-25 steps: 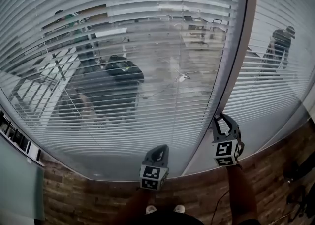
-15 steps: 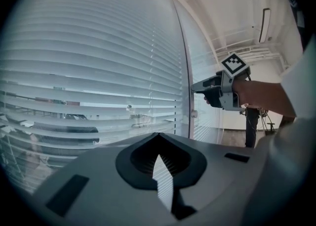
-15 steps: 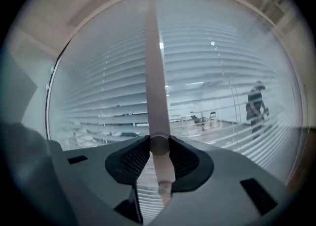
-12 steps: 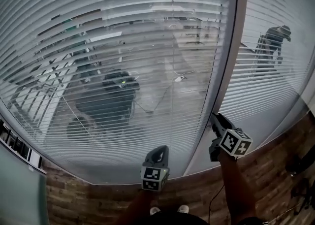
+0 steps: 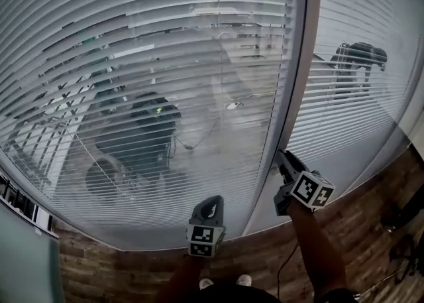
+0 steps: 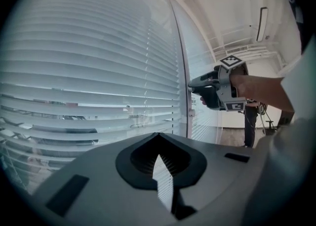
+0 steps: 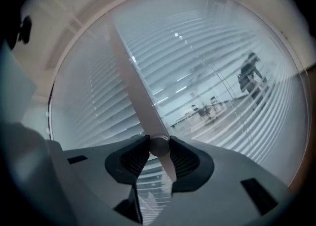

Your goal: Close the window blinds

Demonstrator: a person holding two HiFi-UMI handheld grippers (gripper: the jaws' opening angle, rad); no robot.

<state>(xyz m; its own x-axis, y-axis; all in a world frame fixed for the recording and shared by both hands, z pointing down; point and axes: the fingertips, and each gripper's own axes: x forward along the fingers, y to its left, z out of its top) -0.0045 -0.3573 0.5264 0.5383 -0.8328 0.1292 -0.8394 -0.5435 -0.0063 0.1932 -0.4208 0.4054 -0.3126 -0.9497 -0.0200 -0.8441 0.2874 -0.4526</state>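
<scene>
On knob [image 7: 159, 146], right claw [image 5: 283, 160] newly tilted

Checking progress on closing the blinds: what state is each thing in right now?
Left blind: lowered, slats part open, room visible through.
Right blind: lowered, slats part open.
Knob: clamped between the right gripper's jaws.
Right gripper: shut on knob.
Left gripper: shut, empty.
</scene>
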